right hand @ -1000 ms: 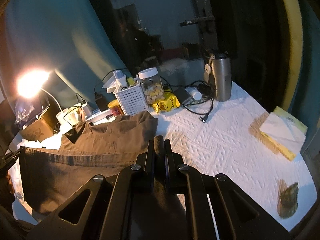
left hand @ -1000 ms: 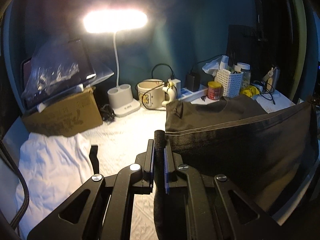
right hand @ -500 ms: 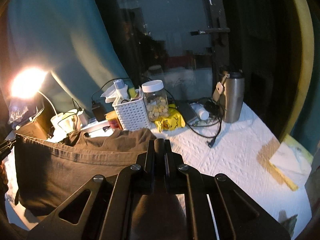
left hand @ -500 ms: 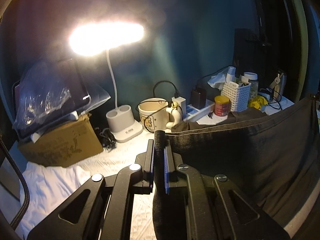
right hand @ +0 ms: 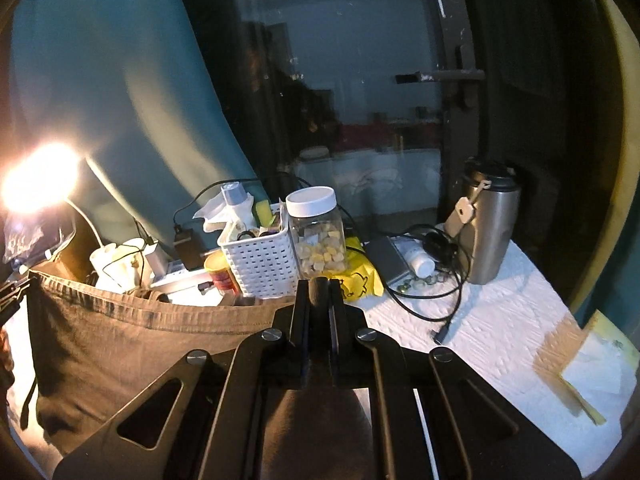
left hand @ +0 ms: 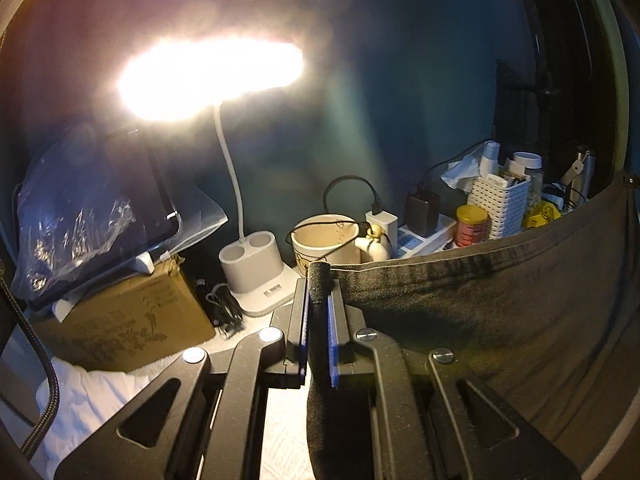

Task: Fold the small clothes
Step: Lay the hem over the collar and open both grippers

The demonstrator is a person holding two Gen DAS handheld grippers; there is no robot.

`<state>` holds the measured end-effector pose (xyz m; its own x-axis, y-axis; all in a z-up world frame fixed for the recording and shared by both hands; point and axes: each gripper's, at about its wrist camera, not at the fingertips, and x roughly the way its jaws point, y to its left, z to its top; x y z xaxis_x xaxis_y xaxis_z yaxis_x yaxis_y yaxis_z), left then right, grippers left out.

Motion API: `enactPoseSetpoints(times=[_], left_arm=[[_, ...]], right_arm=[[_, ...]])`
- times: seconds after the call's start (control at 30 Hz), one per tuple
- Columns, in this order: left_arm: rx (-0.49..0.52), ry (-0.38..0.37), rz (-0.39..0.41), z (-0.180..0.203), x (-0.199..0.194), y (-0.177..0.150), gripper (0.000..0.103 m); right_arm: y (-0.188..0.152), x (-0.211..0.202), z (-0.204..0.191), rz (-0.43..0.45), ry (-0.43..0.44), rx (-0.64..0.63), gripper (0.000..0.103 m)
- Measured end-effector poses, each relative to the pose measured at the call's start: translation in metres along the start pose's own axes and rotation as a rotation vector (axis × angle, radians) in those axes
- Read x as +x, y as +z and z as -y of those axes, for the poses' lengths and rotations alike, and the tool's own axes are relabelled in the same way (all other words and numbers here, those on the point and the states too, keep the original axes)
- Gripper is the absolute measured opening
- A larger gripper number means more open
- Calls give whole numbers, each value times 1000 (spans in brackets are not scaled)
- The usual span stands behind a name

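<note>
left gripper [left hand: 318,312] tilted down, clamped on dark garment [left hand: 500,312] corner | right gripper [right hand: 319,312] likewise, pinching its other corner | garment stretched between them | ahead: jar [right hand: 319,236] holds yellow pieces; basket [right hand: 260,264] crammed

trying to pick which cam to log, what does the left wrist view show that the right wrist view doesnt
Only the left wrist view: the cardboard box, the plastic bag and the lamp base.

Only the right wrist view: the steel flask in full, the black cable, the window and the yellow pad.

Both: the dark garment stretched between the two shut hand-held grippers, left and right, plus the white basket and lit lamp.
</note>
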<state>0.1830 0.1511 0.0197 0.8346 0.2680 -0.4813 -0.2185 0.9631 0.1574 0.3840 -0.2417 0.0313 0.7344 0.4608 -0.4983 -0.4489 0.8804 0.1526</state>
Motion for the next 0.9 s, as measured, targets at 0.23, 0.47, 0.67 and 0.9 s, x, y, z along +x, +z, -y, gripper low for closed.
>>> enactPoseSetpoints(times=[0.23, 0.47, 0.67, 0.9], left_arm=[[1, 22, 5, -4, 27, 11, 7], [19, 29, 7, -4, 54, 20, 7], [45, 41, 12, 1, 75, 26, 7], [48, 79, -34, 1, 104, 24, 7]], right_arm=[[16, 25, 0, 13, 2, 8, 9], [28, 58, 1, 1, -4, -20, 9], [33, 87, 3, -10, -28, -44, 9], [27, 131, 9, -47, -54, -73, 9]])
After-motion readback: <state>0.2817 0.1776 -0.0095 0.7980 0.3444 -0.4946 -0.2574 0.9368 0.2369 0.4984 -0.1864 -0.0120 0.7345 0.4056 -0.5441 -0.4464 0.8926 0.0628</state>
